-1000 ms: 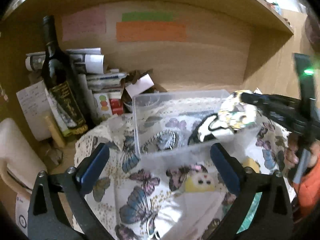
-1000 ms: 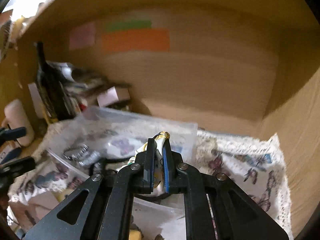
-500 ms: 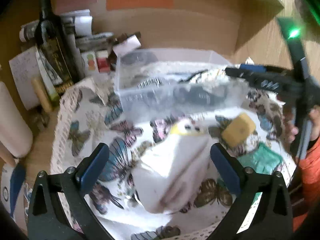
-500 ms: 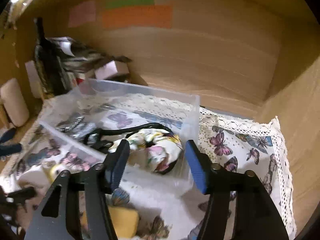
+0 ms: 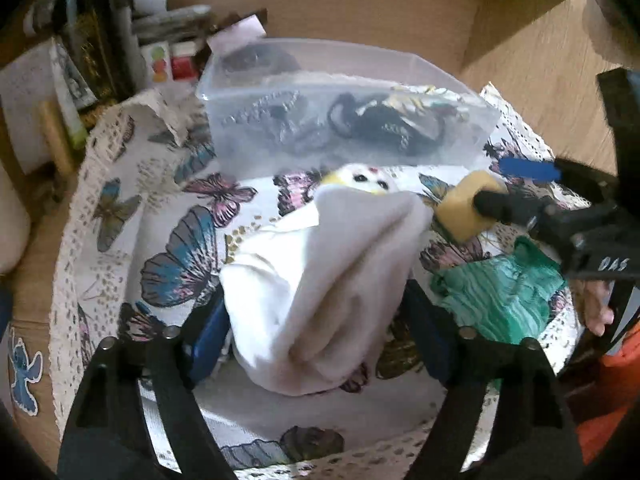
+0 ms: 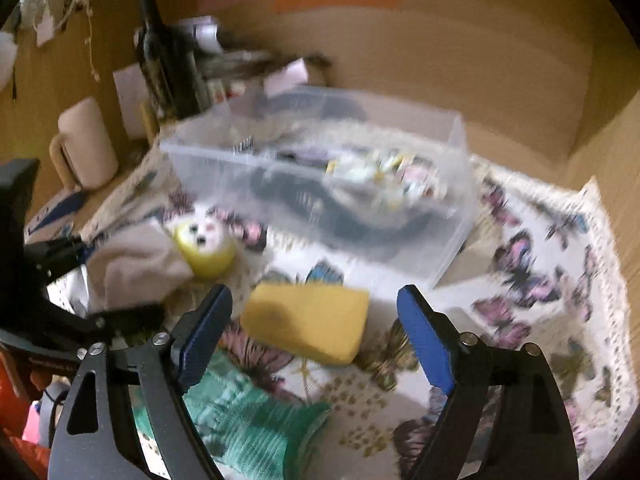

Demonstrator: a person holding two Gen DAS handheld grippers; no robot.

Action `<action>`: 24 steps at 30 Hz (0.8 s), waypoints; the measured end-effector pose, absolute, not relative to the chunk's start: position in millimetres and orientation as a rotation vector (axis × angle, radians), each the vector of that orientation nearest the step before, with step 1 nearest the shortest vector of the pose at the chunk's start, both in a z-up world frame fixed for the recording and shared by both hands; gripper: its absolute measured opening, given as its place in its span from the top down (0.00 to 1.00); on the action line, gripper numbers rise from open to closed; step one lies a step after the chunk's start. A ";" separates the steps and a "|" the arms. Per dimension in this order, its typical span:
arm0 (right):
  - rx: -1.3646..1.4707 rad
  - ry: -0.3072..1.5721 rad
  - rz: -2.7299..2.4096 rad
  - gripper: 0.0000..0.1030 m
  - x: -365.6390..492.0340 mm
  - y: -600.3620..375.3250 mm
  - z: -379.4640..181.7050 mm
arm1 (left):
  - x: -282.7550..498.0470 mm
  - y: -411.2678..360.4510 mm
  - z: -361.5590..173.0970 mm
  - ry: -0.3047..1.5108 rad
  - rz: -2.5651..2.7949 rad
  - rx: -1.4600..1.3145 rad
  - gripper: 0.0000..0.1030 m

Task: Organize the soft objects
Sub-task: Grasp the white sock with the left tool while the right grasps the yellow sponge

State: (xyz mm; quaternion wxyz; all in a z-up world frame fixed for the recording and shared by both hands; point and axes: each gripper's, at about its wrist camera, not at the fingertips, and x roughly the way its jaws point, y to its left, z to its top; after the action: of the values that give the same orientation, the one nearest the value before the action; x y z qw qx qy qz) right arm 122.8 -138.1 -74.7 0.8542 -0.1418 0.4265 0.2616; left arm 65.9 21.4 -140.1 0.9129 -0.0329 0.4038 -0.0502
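Note:
A white sock with a yellow face toe (image 5: 328, 276) lies on the butterfly cloth (image 5: 132, 216); my left gripper (image 5: 316, 332) is open with its fingers on either side of it. The sock also shows in the right wrist view (image 6: 160, 256). A yellow sponge (image 6: 308, 320) lies between the open fingers of my right gripper (image 6: 316, 344), which shows in the left wrist view (image 5: 508, 190). A green cloth (image 6: 248, 420) lies near the sponge. The clear plastic bin (image 5: 344, 120) holds a black hair band and a floral scrunchie (image 6: 384, 176).
A dark wine bottle (image 6: 160, 60), papers and small boxes (image 5: 168, 60) stand at the back left. A beige mug (image 6: 84, 148) stands on the left. Wooden walls close the back and right.
My right gripper let go of the floral scrunchie in the bin, opened, and drew back over the yellow sponge. My left gripper moved down and forward around the white sock.

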 end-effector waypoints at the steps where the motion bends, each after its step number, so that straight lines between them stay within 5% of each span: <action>1: -0.302 0.914 0.544 0.20 124.3 -137.6 -80.0 | 65.4 21.3 -139.9 0.829 -0.102 -0.064 0.40; 5: -0.309 0.949 0.565 0.38 123.0 -136.5 -89.2 | 60.4 26.6 -135.2 0.818 -0.104 -0.083 0.58; 9: -0.311 0.913 0.560 0.43 117.6 -139.0 -82.4 | 55.2 31.4 -126.0 0.792 -0.087 -0.083 0.67; 24: -0.194 0.666 0.552 0.43 112.6 -157.2 -3.3 | 54.7 39.1 -45.6 0.567 -0.059 -0.073 0.68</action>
State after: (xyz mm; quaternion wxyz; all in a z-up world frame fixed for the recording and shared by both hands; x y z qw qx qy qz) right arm 112.6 -157.2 -3.3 0.9034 -0.0938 0.3220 0.2672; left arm 54.7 39.1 -45.6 0.9590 -0.0360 0.2797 -0.0289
